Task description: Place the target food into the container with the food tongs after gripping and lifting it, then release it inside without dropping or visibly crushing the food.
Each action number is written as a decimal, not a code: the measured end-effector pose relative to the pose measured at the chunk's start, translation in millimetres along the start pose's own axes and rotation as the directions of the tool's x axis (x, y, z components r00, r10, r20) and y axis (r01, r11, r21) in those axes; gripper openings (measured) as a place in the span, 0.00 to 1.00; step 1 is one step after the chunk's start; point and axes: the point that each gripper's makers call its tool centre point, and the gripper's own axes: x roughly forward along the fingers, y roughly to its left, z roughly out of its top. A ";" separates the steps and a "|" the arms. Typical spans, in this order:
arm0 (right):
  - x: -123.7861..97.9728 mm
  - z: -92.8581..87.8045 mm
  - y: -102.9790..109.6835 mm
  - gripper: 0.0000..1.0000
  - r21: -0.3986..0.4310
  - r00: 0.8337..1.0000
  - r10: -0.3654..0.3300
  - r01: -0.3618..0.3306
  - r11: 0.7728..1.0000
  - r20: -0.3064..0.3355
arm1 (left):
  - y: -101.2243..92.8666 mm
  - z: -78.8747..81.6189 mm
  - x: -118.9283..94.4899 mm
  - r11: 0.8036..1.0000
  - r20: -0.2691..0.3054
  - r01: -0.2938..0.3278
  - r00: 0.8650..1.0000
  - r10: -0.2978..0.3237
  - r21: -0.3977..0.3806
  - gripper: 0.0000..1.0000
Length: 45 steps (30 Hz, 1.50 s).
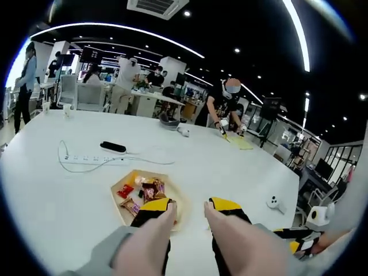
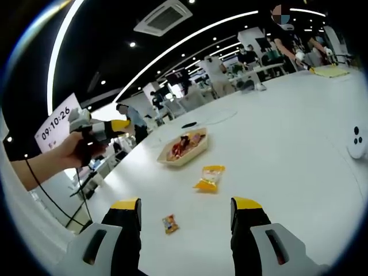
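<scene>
Down on the white table (image 2: 287,115) sits a small orange-wrapped snack packet (image 2: 169,223), just ahead of the right tongs (image 2: 186,204) and a touch toward their left jaw. That looks like the nearest candidate for the pick, though which food is the target I can't say for sure. The right tongs' jaws stand wide apart with nothing between them.

It reads as very light and flat, with slick, crinkly film, so it may skate away if one jaw touches first. I'd take it across the short sides at the middle, both tips meeting it together, with just enough squeeze to lift. The contents could be brittle.

Beyond it, further ahead of the right tongs, lies a larger yellow crinkled snack pouch (image 2: 210,177), puffier and easier to pinch by its sealed edge. Past that is the pale hexagonal tray (image 2: 198,150), heaped with red and brown wrapped sweets and well apart from both loose packets.

In the left gripper view, the left tongs (image 1: 192,206) hang over the near edge of that tray. Their yellow-tipped jaws are spread and carry nothing. Beyond the tray, a white power strip (image 1: 86,161) and a black oblong object (image 1: 112,147) lie on the table. To the right of the tongs is a small white round device (image 1: 274,202).
</scene>
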 end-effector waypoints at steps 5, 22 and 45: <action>-4.4 0.3 -1.6 0.64 0.003 1.000 -0.006 0.006 1.000 0.012 | -6.1 -8.6 2.6 0.999 -0.027 0.008 1.000 -0.007 0.041 0.24; 2.1 -0.3 9.4 0.63 0.006 1.000 0.018 -0.018 1.000 0.013 | -38.1 -27.4 -5.9 0.993 -0.040 0.092 0.995 -0.089 0.075 0.24; 7.3 -9.5 20.6 0.63 0.014 0.997 0.073 -0.073 0.997 -0.020 | -63.5 -57.6 2.0 0.989 -0.089 0.142 0.987 -0.137 0.052 0.25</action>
